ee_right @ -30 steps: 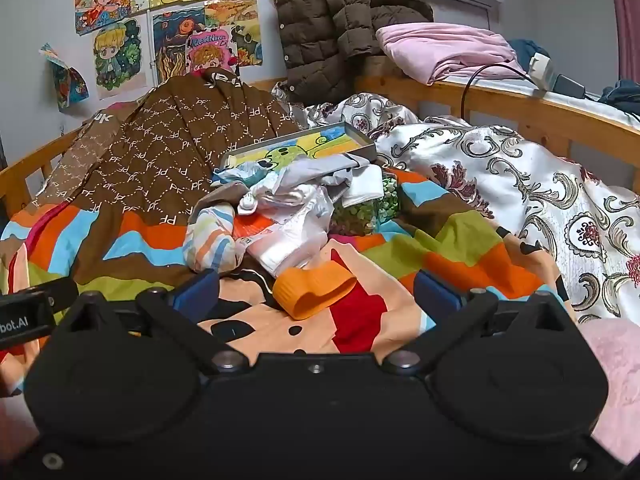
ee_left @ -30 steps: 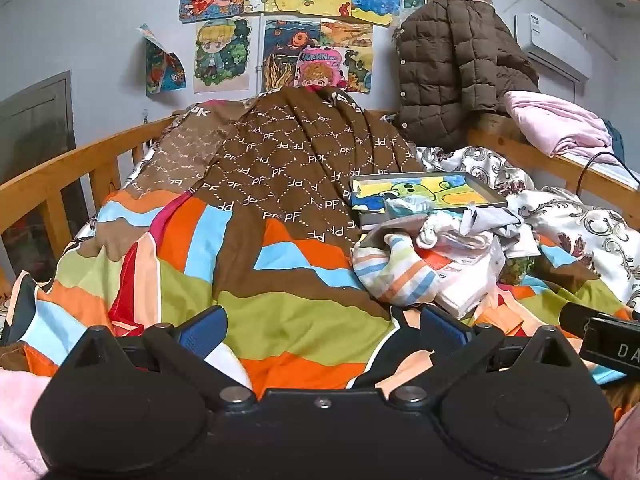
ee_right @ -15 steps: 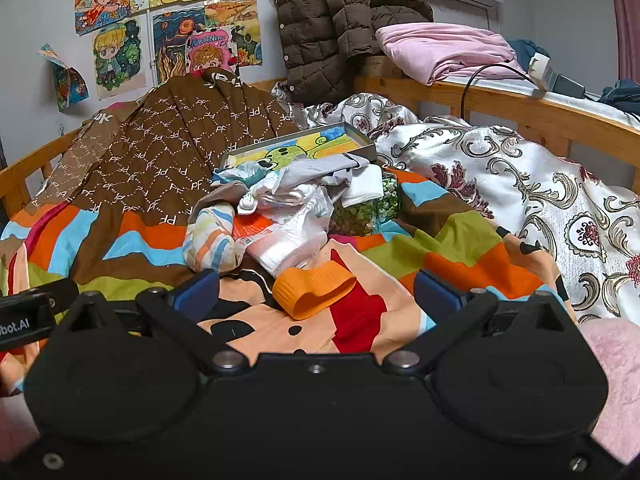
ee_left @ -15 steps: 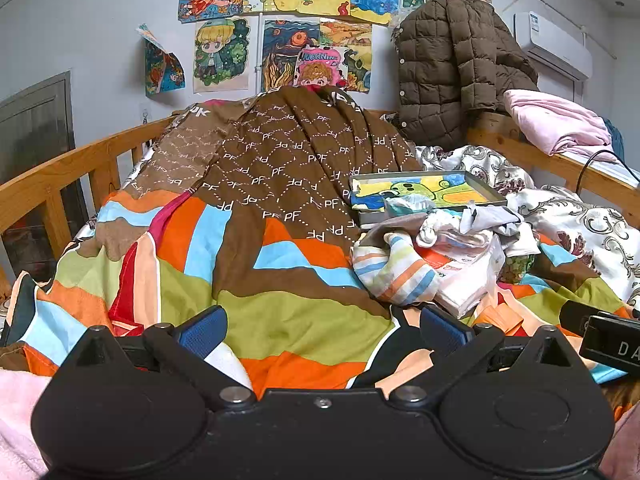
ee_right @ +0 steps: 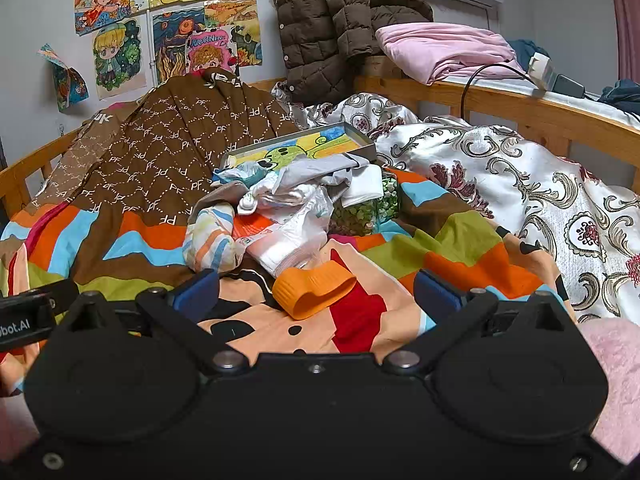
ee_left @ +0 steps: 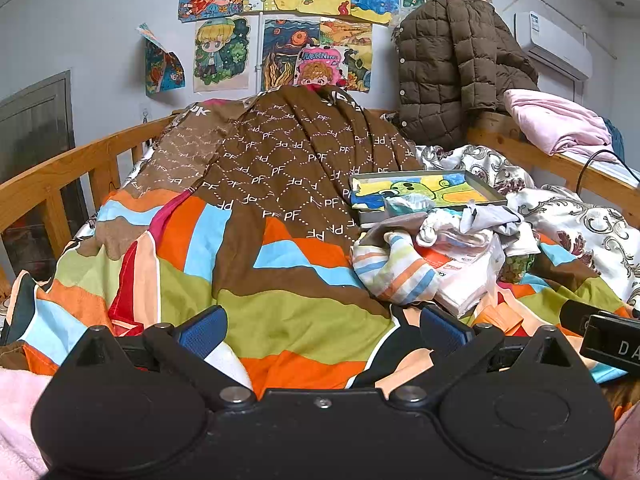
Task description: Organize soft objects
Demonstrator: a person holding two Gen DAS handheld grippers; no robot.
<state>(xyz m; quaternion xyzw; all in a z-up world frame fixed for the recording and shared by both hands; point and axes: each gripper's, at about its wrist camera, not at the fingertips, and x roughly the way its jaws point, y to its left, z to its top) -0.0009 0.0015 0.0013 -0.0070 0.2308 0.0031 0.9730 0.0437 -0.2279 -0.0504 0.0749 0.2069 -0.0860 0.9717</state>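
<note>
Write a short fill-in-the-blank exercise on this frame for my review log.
1. Both grippers, left gripper and right gripper, are ____.
2. The ribbed sock nearest the right gripper is coloured ____.
3. The framed drawing lies ____ the clothes pile.
4. The puffer jacket is coloured ____.

Answers: open; orange; behind; brown

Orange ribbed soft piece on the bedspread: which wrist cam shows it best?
Right wrist. The orange ribbed soft piece lies whole and unobstructed between the open right gripper's fingers. The left wrist view catches only a pale orange sliver beyond its fingertip.
</note>
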